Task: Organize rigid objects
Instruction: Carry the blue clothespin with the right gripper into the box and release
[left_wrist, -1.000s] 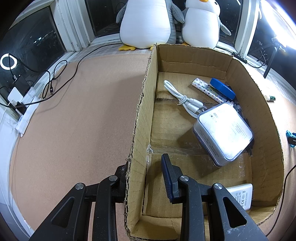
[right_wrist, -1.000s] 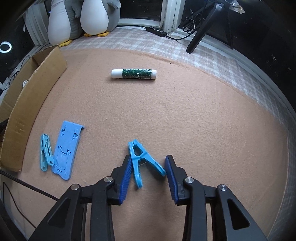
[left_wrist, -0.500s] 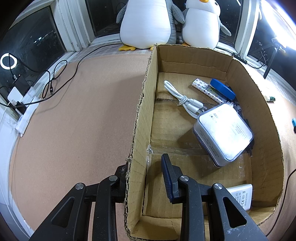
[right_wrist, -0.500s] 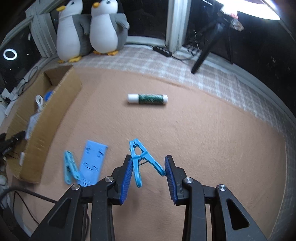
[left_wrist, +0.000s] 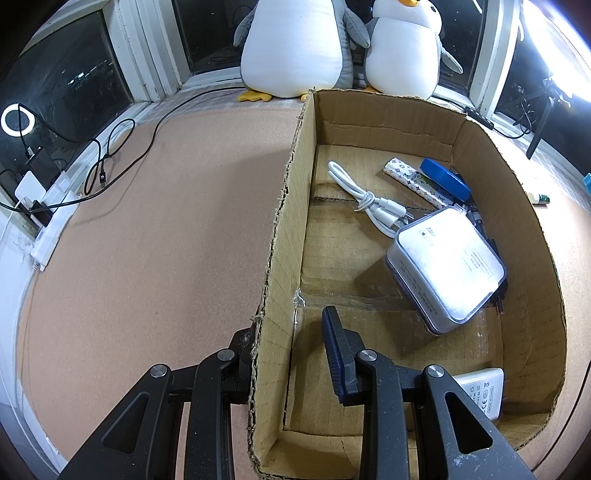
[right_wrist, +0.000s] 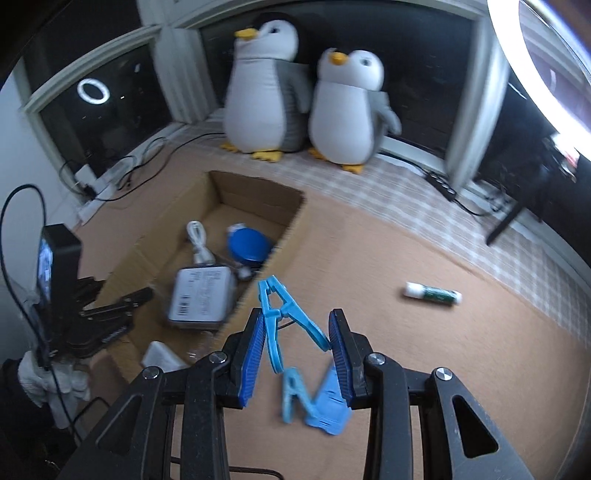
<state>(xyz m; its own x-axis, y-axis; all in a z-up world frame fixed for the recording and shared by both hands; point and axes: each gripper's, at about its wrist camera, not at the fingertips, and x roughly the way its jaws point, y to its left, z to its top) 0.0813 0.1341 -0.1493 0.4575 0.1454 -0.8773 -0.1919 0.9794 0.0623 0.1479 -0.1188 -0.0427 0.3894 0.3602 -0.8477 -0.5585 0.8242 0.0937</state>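
**Right holds clip, left clamps box wall**

Right gripper squeezes a light-blue clip between its pads, held above the carpet beside the cardboard box. Left gripper is closed on the box's left wall.

Only the right view shows a second clip and blue stand lying below; motion-blurred. Glue stick lies well apart. Left view details box contents: white cable, silver case; a white charger sits partly hidden behind the finger.
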